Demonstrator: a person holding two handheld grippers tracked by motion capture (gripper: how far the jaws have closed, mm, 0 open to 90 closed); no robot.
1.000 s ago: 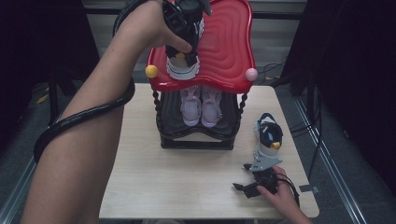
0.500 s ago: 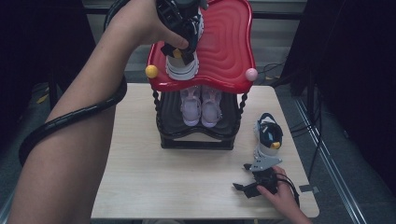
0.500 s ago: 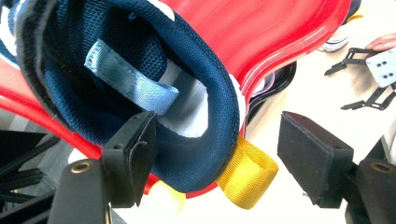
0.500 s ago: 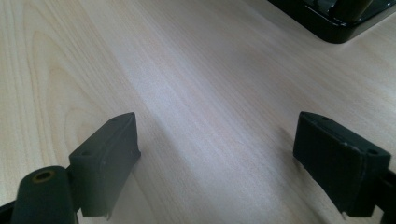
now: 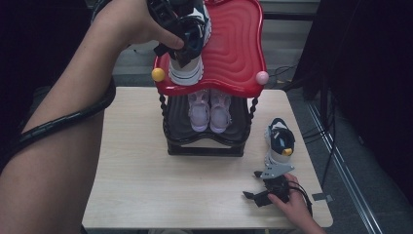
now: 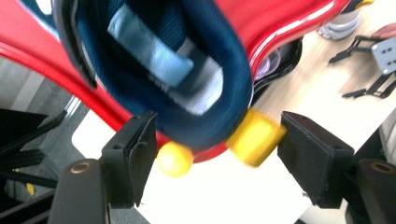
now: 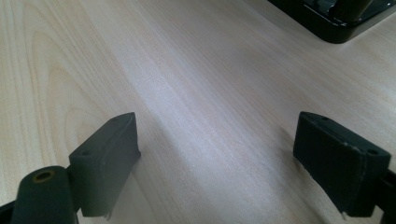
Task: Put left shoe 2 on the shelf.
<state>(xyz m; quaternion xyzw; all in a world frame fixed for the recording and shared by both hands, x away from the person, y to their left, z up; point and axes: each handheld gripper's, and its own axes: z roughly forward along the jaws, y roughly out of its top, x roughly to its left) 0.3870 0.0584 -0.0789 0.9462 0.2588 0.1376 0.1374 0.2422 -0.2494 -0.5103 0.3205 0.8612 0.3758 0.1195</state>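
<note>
One navy-and-white sneaker (image 5: 187, 53) sits on the red wavy top shelf (image 5: 234, 53) of the shoe rack, near its front-left corner by the yellow ball finial (image 5: 158, 74). Left gripper (image 6: 212, 154) is at the shoe's heel end: in the left gripper view the padded navy collar and a yellow heel tab (image 6: 254, 137) lie between the two black fingers (image 6: 135, 154). Jaws stand wide, with a visible gap between each pad and the shoe, so nothing is clamped. That view is blurred, so can't tell whether the tab brushes the nearer pad. From the high view the left hand (image 5: 131, 24) covers the gripper body over the shoe. Under the fingers, on the rack's black lower shelf (image 5: 204, 139), is a pair of pale pink sneakers (image 5: 209, 109), toes toward the person. Pink ball finial (image 5: 262, 77) marks the top shelf's front-right corner. Second navy-and-white sneaker (image 5: 280, 146) stands on the wooden table (image 5: 131, 180) well right of the rack, just beyond the right gripper (image 7: 217, 161). Right gripper lies low on the table in the right hand (image 5: 297, 207), jaws wide apart, bare wood between the pads, holding nothing; the rack's black base corner (image 7: 336, 18) is far ahead of its fingers.
</note>
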